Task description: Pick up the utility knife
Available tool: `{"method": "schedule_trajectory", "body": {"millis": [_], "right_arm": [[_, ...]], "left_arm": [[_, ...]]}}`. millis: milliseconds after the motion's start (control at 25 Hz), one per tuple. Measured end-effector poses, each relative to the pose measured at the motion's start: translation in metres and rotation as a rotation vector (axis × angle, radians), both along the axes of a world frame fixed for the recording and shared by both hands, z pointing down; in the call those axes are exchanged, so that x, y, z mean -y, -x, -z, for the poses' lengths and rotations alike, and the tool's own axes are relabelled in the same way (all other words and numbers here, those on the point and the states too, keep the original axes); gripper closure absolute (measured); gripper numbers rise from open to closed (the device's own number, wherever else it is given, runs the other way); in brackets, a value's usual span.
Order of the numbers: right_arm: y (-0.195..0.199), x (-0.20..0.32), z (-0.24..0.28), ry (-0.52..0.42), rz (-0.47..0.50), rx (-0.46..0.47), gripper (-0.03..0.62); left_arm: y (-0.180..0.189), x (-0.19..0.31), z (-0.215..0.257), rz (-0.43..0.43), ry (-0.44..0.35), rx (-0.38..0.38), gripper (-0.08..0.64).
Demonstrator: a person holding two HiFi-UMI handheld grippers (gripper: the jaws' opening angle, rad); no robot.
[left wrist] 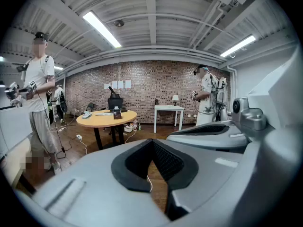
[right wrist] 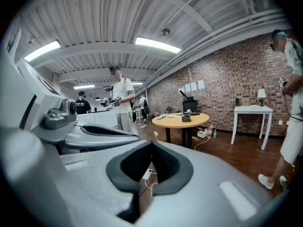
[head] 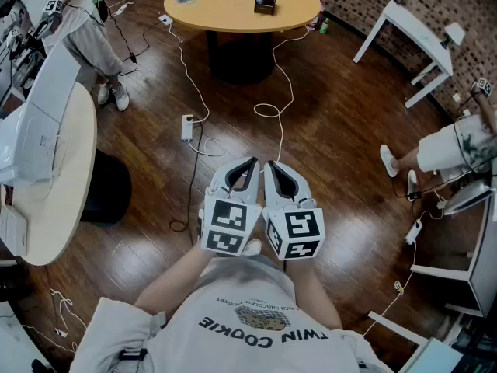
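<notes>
The left gripper (head: pixel 252 162) and the right gripper (head: pixel 270 164) are held side by side, near the person's chest, above a dark, glossy plank floor (head: pixel 334 115). Both are made of smooth grey plastic, with black ribbed pads lining the fingers, and each carries a cube (head: pixel 231 225) printed with black-and-white square markers. In the left gripper view the fingers of the left gripper (left wrist: pixel 152 141) are seen pressed together at the tips with nothing between them. The right gripper view shows the same of the right gripper (right wrist: pixel 151 143). A round tan wooden surface (head: pixel 233 12) on a dark pedestal stands far off, with a small dark box (head: pixel 266 0) and a few flat things on it. The utility knife cannot be told among them at this size. Only the head view shows the looped white cable (head: pixel 287 84) on the floor. Only the gripper views show the brick wall (left wrist: pixel 142 82) and the ribbed ceiling (left wrist: pixel 151 27).
</notes>
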State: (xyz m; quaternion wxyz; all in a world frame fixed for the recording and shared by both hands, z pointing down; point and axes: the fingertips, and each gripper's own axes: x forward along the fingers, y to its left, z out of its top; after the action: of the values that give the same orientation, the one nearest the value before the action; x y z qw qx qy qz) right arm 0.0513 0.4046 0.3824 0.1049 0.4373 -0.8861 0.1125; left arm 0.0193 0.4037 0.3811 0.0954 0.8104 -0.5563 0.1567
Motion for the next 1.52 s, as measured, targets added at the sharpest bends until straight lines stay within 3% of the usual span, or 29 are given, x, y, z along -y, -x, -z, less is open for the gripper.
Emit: {"method": "schedule_trajectory", "body": {"millis": [280,760,1120,1520], "right_arm": [[-0.026,0.009,0.002,-0.011,0.024,0.018,0.591],[-0.034,0.048,-0.006,-0.001,0.02,0.021,0.591],[-0.01,0.115,-0.015,0.016,-0.007,-0.006,0.591],[0.05,0.192,-0.011,0.026,-0.043,-0.032,0.591]], "left_arm": [[-0.029,0.008,0.005,0.02,-0.019,0.013,0.554],[-0.034,0.045,-0.004,0.02,-0.01,0.009,0.554],[-0.01,0.113,-0.013,-0.008,0.01,-0.019,0.554],[0.046,0.192,-0.01,-0.059,0.022,-0.047,0.554]]}}
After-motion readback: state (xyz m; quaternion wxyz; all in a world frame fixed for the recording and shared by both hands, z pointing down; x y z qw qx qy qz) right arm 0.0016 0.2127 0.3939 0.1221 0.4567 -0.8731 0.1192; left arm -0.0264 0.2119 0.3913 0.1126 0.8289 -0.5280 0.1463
